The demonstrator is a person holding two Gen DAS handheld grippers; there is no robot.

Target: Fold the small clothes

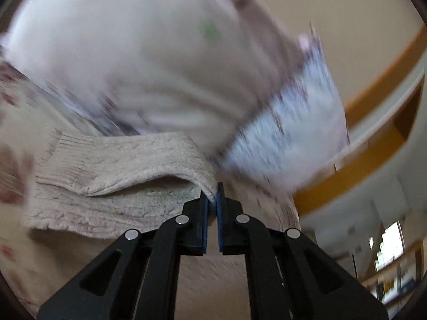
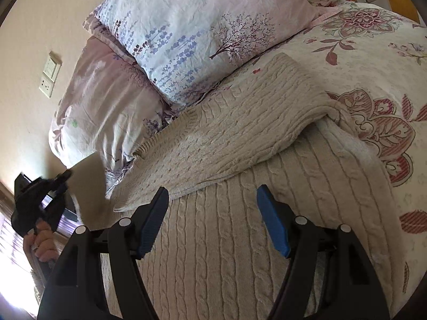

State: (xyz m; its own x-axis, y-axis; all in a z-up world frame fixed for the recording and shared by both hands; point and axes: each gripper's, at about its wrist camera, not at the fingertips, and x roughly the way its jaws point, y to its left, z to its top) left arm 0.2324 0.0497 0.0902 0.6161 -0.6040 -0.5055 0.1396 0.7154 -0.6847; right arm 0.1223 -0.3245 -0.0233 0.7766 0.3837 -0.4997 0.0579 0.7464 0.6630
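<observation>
A cream cable-knit sweater lies on a floral bedspread, one sleeve folded across its body. In the left wrist view my left gripper is shut on an edge of the sweater and holds it lifted. The left gripper also shows in the right wrist view at the far left, held by a hand, with cream fabric pinched in it. My right gripper is open and empty, just above the sweater's body near the folded sleeve's edge.
Two floral pillows lie at the head of the bed, against the sweater's far edge. A wall with switch plates is behind them. A wooden bed frame and shelves show at the right of the left wrist view.
</observation>
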